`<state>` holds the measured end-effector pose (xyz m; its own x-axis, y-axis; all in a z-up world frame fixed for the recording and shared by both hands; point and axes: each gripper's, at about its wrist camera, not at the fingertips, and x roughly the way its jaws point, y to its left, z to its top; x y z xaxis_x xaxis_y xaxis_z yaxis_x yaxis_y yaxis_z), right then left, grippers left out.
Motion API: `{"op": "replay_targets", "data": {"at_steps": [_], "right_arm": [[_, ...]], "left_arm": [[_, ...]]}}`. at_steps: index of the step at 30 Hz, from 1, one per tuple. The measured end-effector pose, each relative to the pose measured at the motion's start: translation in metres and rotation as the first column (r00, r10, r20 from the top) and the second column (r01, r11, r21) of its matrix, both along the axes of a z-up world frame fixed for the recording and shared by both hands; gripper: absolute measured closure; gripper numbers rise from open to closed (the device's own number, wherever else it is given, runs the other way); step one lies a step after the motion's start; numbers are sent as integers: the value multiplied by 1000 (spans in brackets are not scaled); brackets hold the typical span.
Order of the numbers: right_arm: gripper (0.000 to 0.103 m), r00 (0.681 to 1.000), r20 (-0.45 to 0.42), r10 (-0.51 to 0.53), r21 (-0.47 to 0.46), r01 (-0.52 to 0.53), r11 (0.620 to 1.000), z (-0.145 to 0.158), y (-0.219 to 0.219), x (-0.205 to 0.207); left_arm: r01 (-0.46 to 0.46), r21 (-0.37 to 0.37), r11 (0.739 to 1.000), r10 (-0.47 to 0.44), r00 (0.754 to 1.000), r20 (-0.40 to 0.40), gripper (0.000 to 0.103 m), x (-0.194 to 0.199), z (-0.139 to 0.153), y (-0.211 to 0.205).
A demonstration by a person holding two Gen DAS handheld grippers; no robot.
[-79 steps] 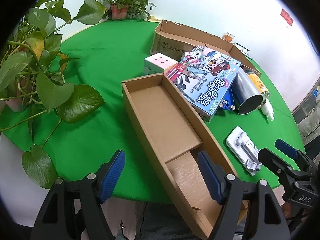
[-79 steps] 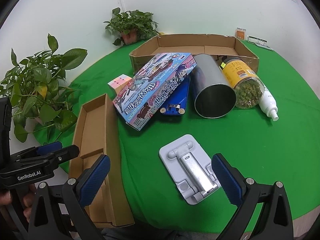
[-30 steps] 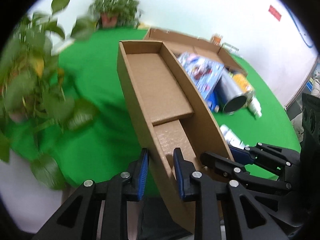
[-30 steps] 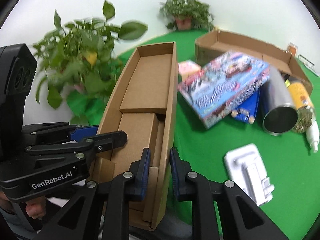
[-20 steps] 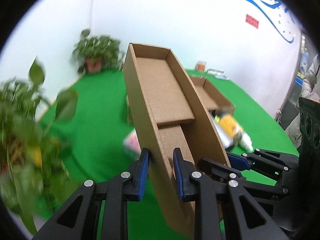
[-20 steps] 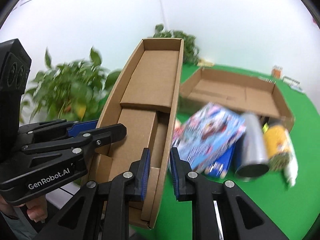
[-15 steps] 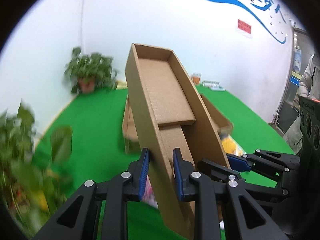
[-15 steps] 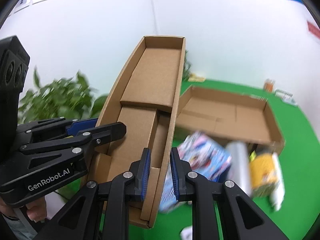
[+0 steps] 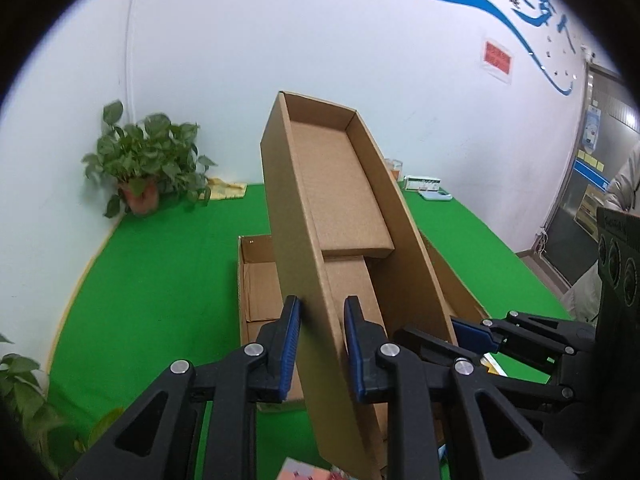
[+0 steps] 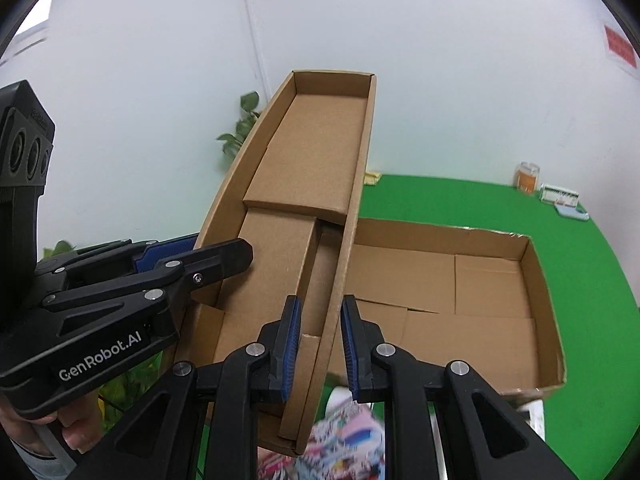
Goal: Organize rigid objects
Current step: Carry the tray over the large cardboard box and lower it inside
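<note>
Tray (image 9: 336, 184), centre frame: both grippers' fingers (image 9: 290, 336) pinch opposite walls (keep level, lower evenly into box (image 10: 460, 280)).

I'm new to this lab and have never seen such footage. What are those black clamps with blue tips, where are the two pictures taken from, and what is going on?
No robot here: a person holds a two-finger clamp tool in each hand, each with a fisheye camera looking along its fingers. One picture comes from the left gripper, the other from the right gripper, and each view also shows the other tool at its side.

Both grippers are shut on opposite long walls of one narrow cardboard box, which is lifted and tilted above the green table. Behind and below it lies a wide, shallow cardboard tray. A potted plant stands in the far corner, and a blurred colourful box lies beneath the grippers.
</note>
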<state>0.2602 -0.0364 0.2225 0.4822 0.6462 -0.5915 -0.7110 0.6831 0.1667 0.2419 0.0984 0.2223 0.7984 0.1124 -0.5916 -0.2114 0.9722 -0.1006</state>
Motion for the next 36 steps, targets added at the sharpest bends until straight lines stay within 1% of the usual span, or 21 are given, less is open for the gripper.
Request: {"op": "replay_targets", "data": {"at_steps": [2,4,8,13,16,19,21,24,29,30,32,33,34,36], "right_arm": [[85,999,-35,-7,-14,7,1000,-9,18,21],[85,997,-76,-9,-26,7,1000,-22,34,39],[85,986,-168,-15,-63,4,998,-64,66,77],[85,965,-259,-30,-119,-1,993,-125,98,114],[85,953,-299,-45,-148,0,989,-155,114,135],[85,940,-338,-51,-172,-8,985,-177,127,149],[85,930,-364,-48,-181,-20,983,-188,135,153],[85,918,-394,-42,-183,-33,983,-202,146,162],[85,901,-431,-43,-184,-41,982,-219,159,175],[85,899,-436,-43,-181,-41,983,-222,154,176],[84,894,-447,-41,-174,-42,984,-223,160,180],[81,892,-451,-36,-172,-48,984,-225,162,180],[81,890,-454,-33,-169,-49,984,-225,161,179],[77,888,-459,-10,-137,-59,989,-219,157,175]], "left_arm": [[-1,-22,1000,1,1000,-24,82,15,-7,12],[-7,-34,999,5,998,-56,83,31,-21,23],[-21,-59,998,14,994,-112,83,57,-51,42],[-49,-118,992,23,977,-210,84,92,-107,71],[-63,-141,988,25,965,-261,85,104,-133,82],[-79,-152,985,31,954,-298,86,111,-148,87],[-95,-141,986,46,947,-317,86,117,-154,94],[-111,-98,989,71,938,-338,86,117,-156,92],[-136,-76,988,98,922,-374,86,123,-164,99],[-140,-79,987,101,922,-374,86,123,-165,100],[-146,-84,986,105,922,-373,86,123,-164,101],[-145,-83,986,105,924,-367,86,124,-163,100],[-138,-92,986,96,927,-362,86,124,-160,100],[-145,-83,986,111,938,-330,86,117,-149,98]]}}
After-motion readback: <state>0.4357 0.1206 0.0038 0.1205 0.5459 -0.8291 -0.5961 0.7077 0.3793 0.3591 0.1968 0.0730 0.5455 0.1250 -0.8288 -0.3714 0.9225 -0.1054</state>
